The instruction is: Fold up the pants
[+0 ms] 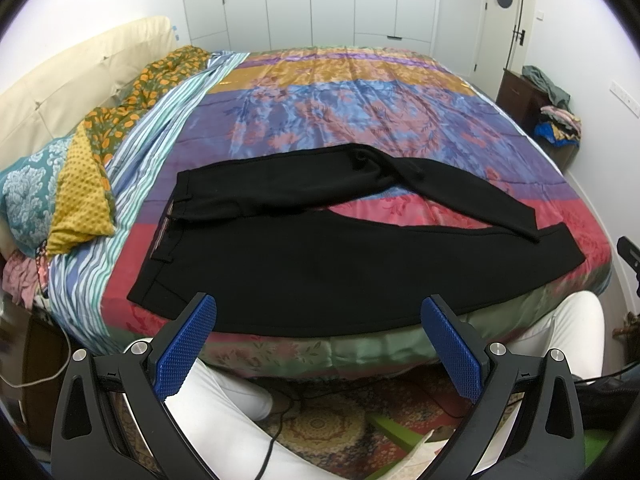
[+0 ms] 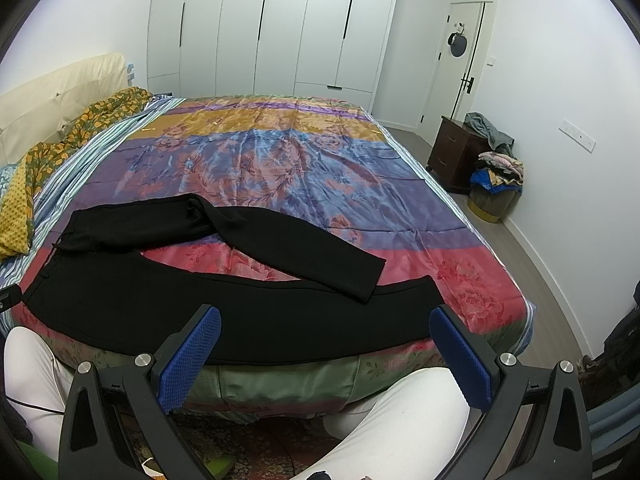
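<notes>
A: A white-walled bedroom is seen, with tall white wardrobe doors [image 2: 272,28] at twelve o'clock and a bed [image 2: 280,152] covered by a banded floral spread in gold, blue, purple and red. A cream headboard [image 1: 60,80] is found at ten o'clock.

B: And the pants [image 1: 280,256]?

A: They are laid flat and black along the near edge of the bed, waistband toward nine o'clock. One leg is stretched straight toward three o'clock; the other is bent across from about twelve o'clock down to four, its hem resting on the straight leg. The same layout is shown in the right wrist view [image 2: 200,312].

B: How are the jaws held?

A: The left gripper [image 1: 318,312] is held wide open, nothing between its blue pads, poised over the bed's near edge at six o'clock. The right gripper [image 2: 324,320] is likewise spread apart and empty, above the straight leg's lower part.

B: Anything else?

A: White-trousered knees [image 2: 400,408] are visible below the bed edge. Patterned pillows [image 1: 76,196] are piled at nine o'clock, and a dark nightstand [image 2: 452,156] with heaped clothes [image 2: 498,168] beside it is seen at two o'clock, near a white door [image 2: 460,60].
</notes>
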A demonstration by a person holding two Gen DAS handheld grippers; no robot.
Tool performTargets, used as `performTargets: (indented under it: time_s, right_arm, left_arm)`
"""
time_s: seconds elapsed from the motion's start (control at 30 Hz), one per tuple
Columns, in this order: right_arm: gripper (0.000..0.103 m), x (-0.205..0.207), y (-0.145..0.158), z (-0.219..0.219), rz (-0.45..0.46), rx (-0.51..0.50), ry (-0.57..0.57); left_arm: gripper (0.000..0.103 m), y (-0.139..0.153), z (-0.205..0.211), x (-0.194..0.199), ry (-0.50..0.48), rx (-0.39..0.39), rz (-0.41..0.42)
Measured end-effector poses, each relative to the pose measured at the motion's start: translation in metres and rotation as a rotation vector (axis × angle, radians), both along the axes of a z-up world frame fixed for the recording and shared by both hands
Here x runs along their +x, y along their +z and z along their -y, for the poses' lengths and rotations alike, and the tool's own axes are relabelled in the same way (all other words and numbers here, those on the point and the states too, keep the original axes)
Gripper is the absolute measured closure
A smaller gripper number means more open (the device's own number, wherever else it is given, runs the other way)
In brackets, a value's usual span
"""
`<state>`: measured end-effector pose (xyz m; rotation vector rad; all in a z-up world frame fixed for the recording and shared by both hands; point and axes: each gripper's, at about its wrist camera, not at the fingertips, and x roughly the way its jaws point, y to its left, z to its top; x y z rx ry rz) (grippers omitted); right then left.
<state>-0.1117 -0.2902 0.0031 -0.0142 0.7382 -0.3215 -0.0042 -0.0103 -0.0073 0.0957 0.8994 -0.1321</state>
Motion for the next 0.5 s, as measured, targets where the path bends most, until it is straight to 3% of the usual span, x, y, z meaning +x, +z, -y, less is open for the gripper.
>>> performTargets:
  time_s: [0.5]
  right_arm:
    - [0.0,0.0008,-0.0014,-0.0016,-0.002,0.004,0.005]
  left_arm:
    - [0.001,0.0004,-0.0015,-0.0004,0.001,-0.001,0.0]
